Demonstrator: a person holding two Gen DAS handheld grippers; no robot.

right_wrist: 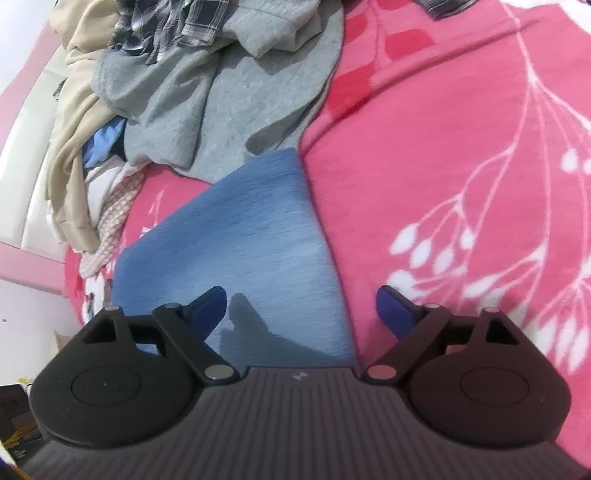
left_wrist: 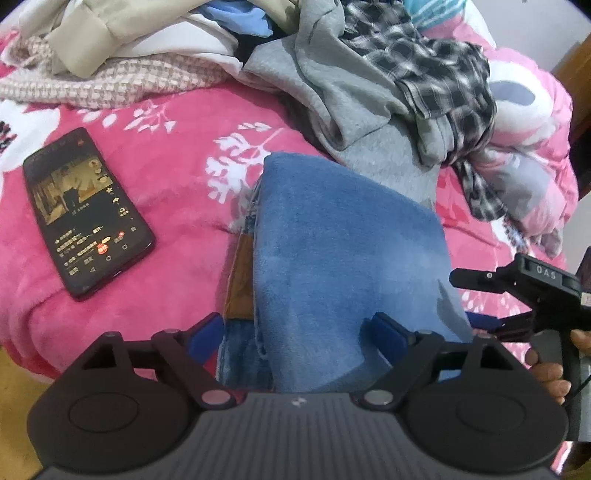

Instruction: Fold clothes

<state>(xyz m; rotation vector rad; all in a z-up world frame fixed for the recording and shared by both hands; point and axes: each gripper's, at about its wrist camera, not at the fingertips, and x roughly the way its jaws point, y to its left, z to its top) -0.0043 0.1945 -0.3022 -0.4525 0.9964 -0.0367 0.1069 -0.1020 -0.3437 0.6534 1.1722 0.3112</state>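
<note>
A folded pair of blue jeans [left_wrist: 343, 251] lies flat on a pink flowered blanket [left_wrist: 177, 155], its brown waist patch showing at the left fold. My left gripper [left_wrist: 295, 332] is open just above the near end of the jeans, one blue pad on each side and neither pressing the cloth. In the right wrist view the jeans [right_wrist: 236, 236] lie under my right gripper [right_wrist: 301, 299], which is open over their right edge with nothing between its pads. The left wrist view also shows the right gripper [left_wrist: 467, 299] at the far right, held by a hand [left_wrist: 546, 373].
A phone [left_wrist: 86, 218] with a lit screen lies on the blanket left of the jeans. Behind them is a pile of unfolded clothes: a grey sweatshirt [left_wrist: 351, 110], a black-and-white plaid shirt [left_wrist: 436, 62], a beige garment [left_wrist: 92, 33]. The blanket [right_wrist: 461, 147] lies bare to the right.
</note>
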